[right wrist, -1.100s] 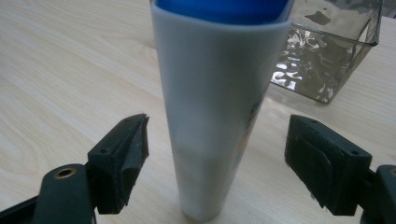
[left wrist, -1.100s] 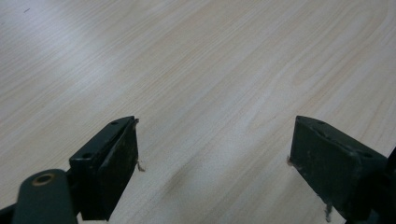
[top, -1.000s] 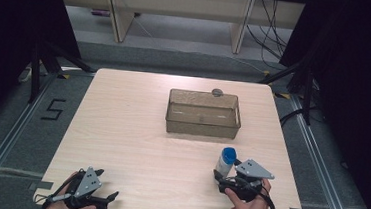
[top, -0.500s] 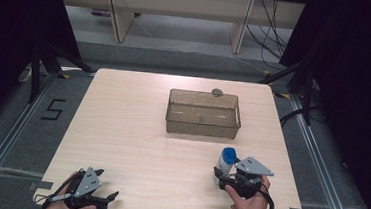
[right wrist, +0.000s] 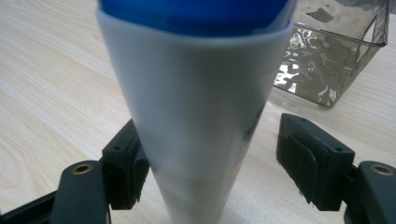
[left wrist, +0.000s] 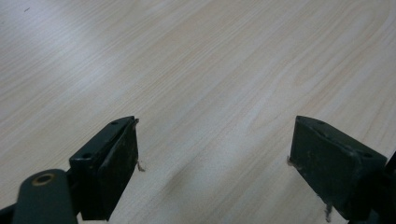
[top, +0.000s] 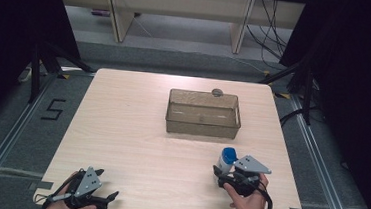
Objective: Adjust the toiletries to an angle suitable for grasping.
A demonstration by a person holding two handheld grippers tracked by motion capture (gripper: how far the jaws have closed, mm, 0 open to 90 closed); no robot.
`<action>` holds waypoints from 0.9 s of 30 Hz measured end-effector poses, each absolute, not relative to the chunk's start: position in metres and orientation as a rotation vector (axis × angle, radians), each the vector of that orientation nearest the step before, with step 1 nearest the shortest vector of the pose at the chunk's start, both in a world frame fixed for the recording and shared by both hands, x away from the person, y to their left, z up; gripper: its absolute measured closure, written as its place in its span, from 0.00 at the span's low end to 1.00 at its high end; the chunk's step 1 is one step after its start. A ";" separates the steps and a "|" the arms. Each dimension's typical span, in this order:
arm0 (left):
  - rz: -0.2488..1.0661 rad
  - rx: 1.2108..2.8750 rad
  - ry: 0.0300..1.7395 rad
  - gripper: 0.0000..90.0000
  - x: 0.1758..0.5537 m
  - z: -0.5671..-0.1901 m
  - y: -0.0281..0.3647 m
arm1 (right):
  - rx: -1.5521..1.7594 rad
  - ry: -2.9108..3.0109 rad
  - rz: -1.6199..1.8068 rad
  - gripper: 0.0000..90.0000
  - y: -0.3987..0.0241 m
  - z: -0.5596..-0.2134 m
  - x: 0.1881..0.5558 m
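A white bottle with a blue cap (top: 228, 158) stands upright on the table near its front right. My right gripper (top: 222, 170) reaches it from the near side. In the right gripper view the bottle (right wrist: 196, 116) stands between the jaws of the right gripper (right wrist: 215, 168). These jaws have just been closing: one pad is against the bottle and the other stands a little off it. My left gripper (top: 107, 183) rests at the front left corner, and in its own view the left gripper (left wrist: 215, 163) is open over bare wood.
A clear plastic bin (top: 201, 128) stands at the middle back of the wooden table (top: 131, 130), with a small grey round thing (top: 217, 92) by its far rim. The bin (right wrist: 327, 60) is close beyond the bottle. Black frame legs and cables flank the table.
The right hand has edged slightly toward the bottle. The left hand and the bin have not moved.
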State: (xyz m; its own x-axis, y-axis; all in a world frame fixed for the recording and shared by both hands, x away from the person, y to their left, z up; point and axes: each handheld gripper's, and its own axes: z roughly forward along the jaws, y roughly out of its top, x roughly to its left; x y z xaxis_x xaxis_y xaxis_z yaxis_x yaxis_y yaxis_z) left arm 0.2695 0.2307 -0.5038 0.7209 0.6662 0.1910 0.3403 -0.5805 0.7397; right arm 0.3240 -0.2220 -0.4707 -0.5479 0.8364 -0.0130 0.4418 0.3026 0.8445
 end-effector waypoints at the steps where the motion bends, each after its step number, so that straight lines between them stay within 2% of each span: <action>1: 0.601 2.227 0.759 0.17 0.270 -0.503 0.231 | 1.140 2.117 1.152 0.34 -0.222 -0.470 0.324; 11: 0.612 2.197 0.789 0.17 0.272 -0.505 0.229 | 1.161 2.125 1.171 0.42 -0.222 -0.470 0.322; 22: 0.611 2.270 0.762 0.17 0.274 -0.502 0.232 | 1.103 2.119 1.212 0.53 -0.220 -0.469 0.323; 27: 0.594 2.214 0.783 0.17 0.273 -0.504 0.230 | 1.109 2.117 1.214 0.55 -0.220 -0.468 0.325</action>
State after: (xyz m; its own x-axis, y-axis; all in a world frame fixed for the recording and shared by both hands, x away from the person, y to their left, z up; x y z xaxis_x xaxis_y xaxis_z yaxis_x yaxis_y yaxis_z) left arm 0.2731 0.2298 -0.5043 0.7114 0.6793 0.1799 0.3563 -0.5694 0.7408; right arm 0.3246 -0.2198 -0.4681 -0.5711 0.8209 0.0039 0.4183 0.2869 0.8618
